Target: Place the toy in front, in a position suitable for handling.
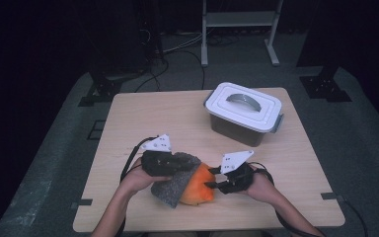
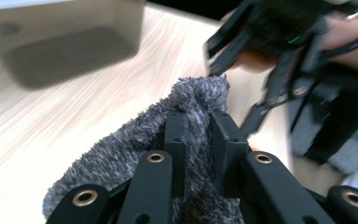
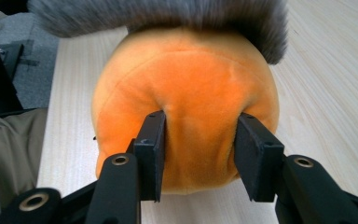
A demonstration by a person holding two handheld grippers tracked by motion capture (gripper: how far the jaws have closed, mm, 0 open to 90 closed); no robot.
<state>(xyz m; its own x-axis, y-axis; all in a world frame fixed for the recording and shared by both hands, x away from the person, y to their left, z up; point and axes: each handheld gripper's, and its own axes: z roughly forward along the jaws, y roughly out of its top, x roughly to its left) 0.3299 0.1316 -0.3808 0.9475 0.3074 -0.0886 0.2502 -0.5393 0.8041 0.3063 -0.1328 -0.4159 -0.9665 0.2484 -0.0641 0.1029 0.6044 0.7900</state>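
Note:
A round orange plush toy lies on the wooden table near its front edge, half draped by a grey fuzzy cloth. My left gripper is shut on a fold of that grey cloth, which bunches up between the jaws of the left gripper. From the right, my right gripper meets the toy. In the right gripper view its pads dent the orange plush on both sides, so the right gripper is shut on it. The grey cloth hangs over the toy's top.
A white lidded box with a handle stands at the table's back right, blurred in the left gripper view. A metal stand and cables are on the floor behind the table. The person's forearms enter from the bottom.

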